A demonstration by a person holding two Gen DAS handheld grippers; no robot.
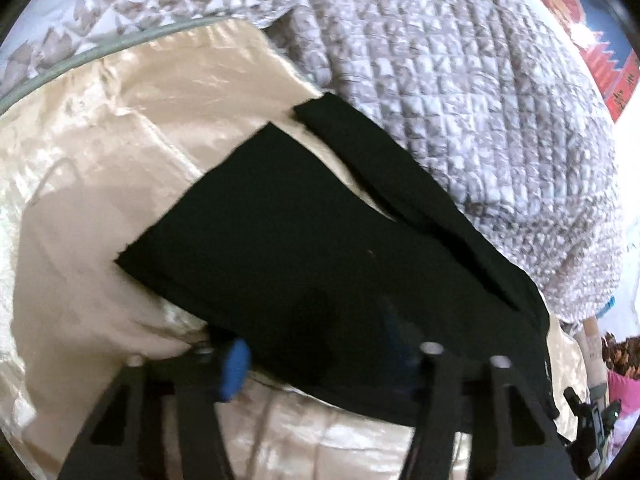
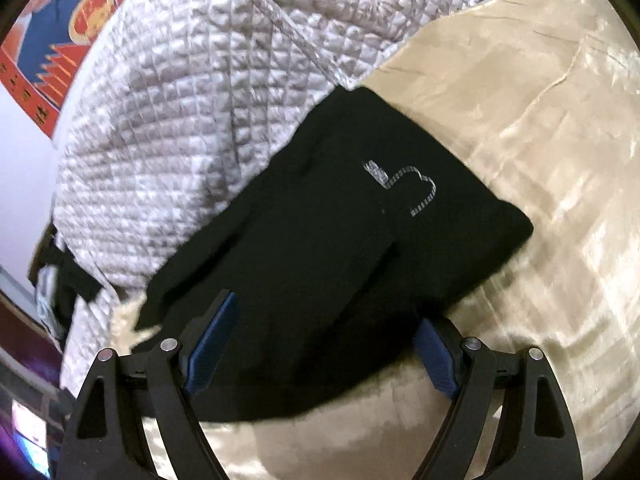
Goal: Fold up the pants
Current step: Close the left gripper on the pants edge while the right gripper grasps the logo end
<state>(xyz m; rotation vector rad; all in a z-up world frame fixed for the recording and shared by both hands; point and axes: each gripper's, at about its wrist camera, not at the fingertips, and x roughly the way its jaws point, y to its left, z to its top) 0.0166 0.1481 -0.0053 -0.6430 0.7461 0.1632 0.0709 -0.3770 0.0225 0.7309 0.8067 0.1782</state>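
Note:
Black pants (image 1: pixel 280 248) lie folded on a shiny cream bedsheet (image 1: pixel 100 152). In the left wrist view my left gripper (image 1: pixel 320 352) is at the near edge of the cloth; one blue pad (image 1: pixel 236 372) shows, the other is hidden in the black fabric, and the jaws stand wide. In the right wrist view the pants (image 2: pixel 320 248) show a small white outline logo (image 2: pixel 412 188). My right gripper (image 2: pixel 320 352) is open, its blue pads (image 2: pixel 212 344) on either side of the near edge of the fabric, not closed on it.
A grey-white quilted blanket (image 1: pixel 440 100) is bunched behind the pants, also in the right wrist view (image 2: pixel 180 100). A red and blue poster (image 2: pixel 60 40) hangs on the wall. The right gripper shows at the lower right of the left view (image 1: pixel 592 420).

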